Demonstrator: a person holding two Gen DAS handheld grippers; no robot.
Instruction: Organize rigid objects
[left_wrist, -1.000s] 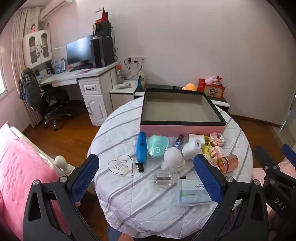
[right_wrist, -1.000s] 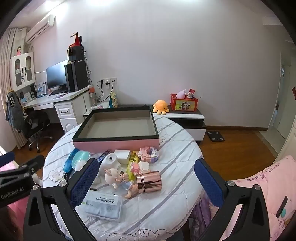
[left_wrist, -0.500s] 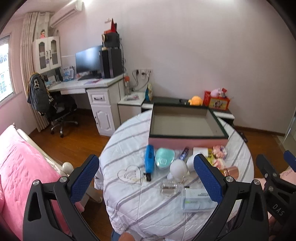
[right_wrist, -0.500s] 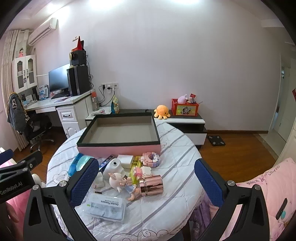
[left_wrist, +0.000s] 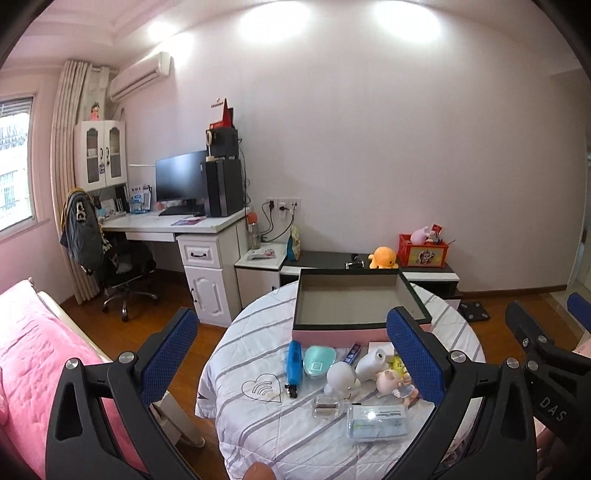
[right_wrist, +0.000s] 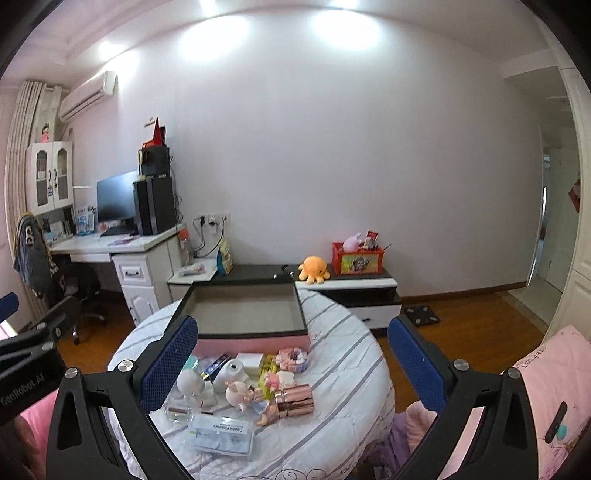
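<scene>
A pink box with a dark rim (left_wrist: 360, 334) (right_wrist: 255, 341) stands open and empty at the far side of a round striped table (left_wrist: 266, 428) (right_wrist: 343, 373). In front of it lie a blue case (left_wrist: 294, 363), a mint case (left_wrist: 318, 362), a white ghost figure (left_wrist: 340, 376), a pig doll (right_wrist: 240, 393), a rose-gold cylinder (right_wrist: 295, 398), a clear floss box (right_wrist: 221, 434) and a pastel brick donut (right_wrist: 293, 359). My left gripper (left_wrist: 291, 360) and right gripper (right_wrist: 291, 360) both hover open, high above the table's near side, holding nothing.
A pink bed (left_wrist: 33, 369) lies at the left and pink bedding (right_wrist: 546, 384) at the right. Behind the table stand a white desk (left_wrist: 192, 236) with a monitor, an office chair (left_wrist: 118, 269) and a low cabinet (right_wrist: 347, 288) carrying an orange plush and a red crate.
Both grippers have risen and drawn back from the table, so the table and its objects look smaller and lower. Both stay open and nothing on the table has moved.
</scene>
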